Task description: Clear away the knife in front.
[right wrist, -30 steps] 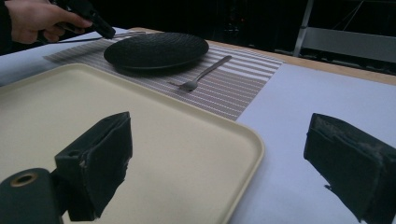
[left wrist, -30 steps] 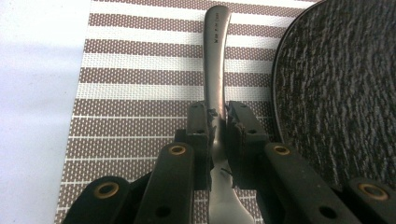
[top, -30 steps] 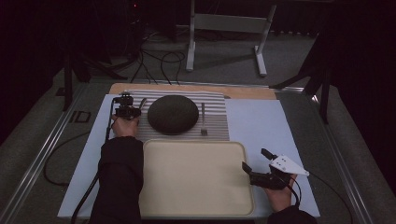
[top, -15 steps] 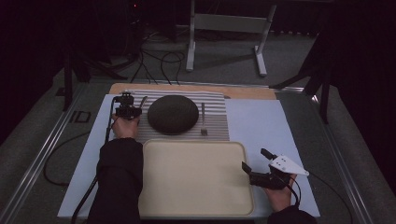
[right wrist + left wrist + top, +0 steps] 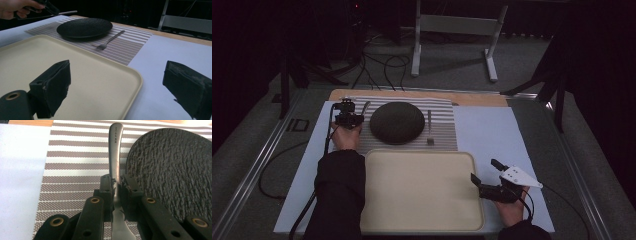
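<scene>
My left gripper (image 5: 348, 119) is shut on a steel piece of cutlery (image 5: 365, 106) at the left end of the striped placemat (image 5: 442, 112). In the left gripper view the pads (image 5: 106, 186) pinch its neck, and the handle (image 5: 115, 150) points away beside the dark textured plate (image 5: 172, 170). From the right gripper view the left gripper (image 5: 50, 8) holds the cutlery (image 5: 66, 12) level above the mat. A fork (image 5: 430, 127) lies to the right of the plate (image 5: 397, 122). My right gripper (image 5: 485, 171) stands open at the right edge of the cream tray (image 5: 422, 192), nothing between its jaws (image 5: 117, 75).
The cream tray (image 5: 37, 57) lies at the near side on a pale blue sheet (image 5: 484, 130). A wooden board edge (image 5: 477, 98) runs behind the placemat. Stands and cables (image 5: 452, 30) sit on the floor beyond the table. A metal rail (image 5: 257, 165) borders the left side.
The left gripper has risen slightly with the cutlery in its grip. The right gripper has stayed where it was.
</scene>
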The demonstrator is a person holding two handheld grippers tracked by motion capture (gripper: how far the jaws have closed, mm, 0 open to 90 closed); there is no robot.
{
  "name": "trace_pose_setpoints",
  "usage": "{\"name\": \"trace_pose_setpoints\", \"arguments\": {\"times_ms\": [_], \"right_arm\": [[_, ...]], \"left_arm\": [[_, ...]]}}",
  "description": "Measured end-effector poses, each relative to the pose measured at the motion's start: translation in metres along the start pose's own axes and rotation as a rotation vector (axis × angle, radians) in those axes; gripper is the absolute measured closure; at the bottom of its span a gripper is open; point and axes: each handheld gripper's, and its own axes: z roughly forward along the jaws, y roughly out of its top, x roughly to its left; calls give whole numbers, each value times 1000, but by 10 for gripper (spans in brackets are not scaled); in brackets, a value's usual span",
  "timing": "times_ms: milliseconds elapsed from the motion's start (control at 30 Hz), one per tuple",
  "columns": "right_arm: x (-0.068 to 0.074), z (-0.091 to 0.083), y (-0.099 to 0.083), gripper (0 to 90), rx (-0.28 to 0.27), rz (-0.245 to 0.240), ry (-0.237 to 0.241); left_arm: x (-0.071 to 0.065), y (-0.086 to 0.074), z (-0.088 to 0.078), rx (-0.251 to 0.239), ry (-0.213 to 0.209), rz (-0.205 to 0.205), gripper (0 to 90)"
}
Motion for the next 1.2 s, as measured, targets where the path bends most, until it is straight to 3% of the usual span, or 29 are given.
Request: {"name": "trace_pose_setpoints", "arguments": {"times_ms": [700, 1000, 1200], "right_arm": [[1, 1, 0, 78, -1, -1, 3], [1, 1, 0, 78, -2, 0, 5], [1, 1, 0, 78, -3, -1, 7]], "left_arm": [[-3, 3, -29, -43, 13, 7, 805], [-12, -2, -40, -68, 21, 17, 805], [-18, -9, -45, -88, 3, 16, 804]]}}
